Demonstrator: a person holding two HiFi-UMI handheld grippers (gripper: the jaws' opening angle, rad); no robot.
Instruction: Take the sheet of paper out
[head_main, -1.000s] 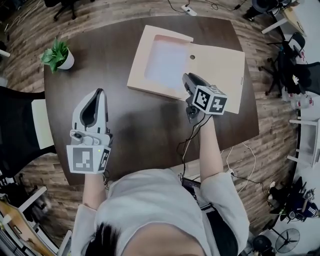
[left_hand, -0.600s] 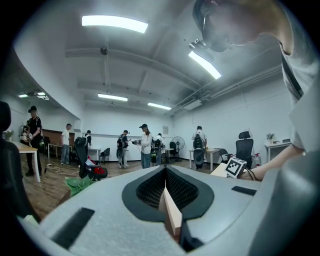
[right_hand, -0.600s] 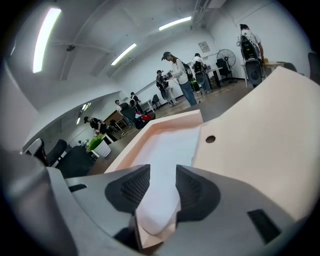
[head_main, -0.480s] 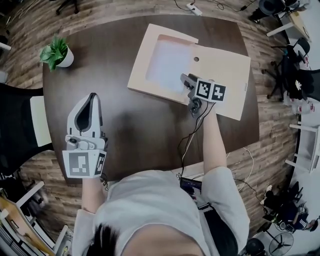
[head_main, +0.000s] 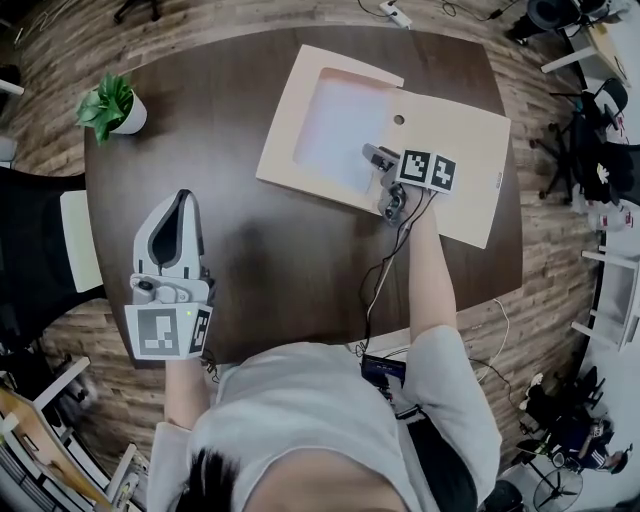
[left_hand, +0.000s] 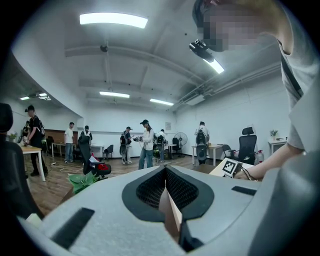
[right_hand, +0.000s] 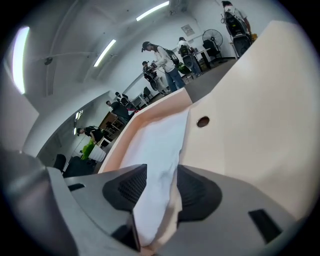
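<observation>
A tan envelope (head_main: 455, 165) lies open on the dark table (head_main: 280, 260), and a white sheet of paper (head_main: 335, 130) shows in its open left half. My right gripper (head_main: 373, 156) is tilted down at the sheet's near right corner. Its jaws have just been opening. In the right gripper view they (right_hand: 162, 171) stand wide, with the sheet's edge (right_hand: 155, 145) and the envelope's lip (right_hand: 250, 115) lying between the pads, unpressed. My left gripper (head_main: 182, 197) hovers over bare table at the left. Its tips (left_hand: 165, 170) are together with nothing in them.
A small potted plant (head_main: 112, 108) stands at the table's far left corner. A black cable (head_main: 385, 270) trails from the right gripper across the table's near edge. Office chairs and desks surround the table, and several people stand far across the room.
My right gripper has gone forward and down onto the envelope, to the sheet's corner. My left gripper has drawn slightly back and down, still shut.
</observation>
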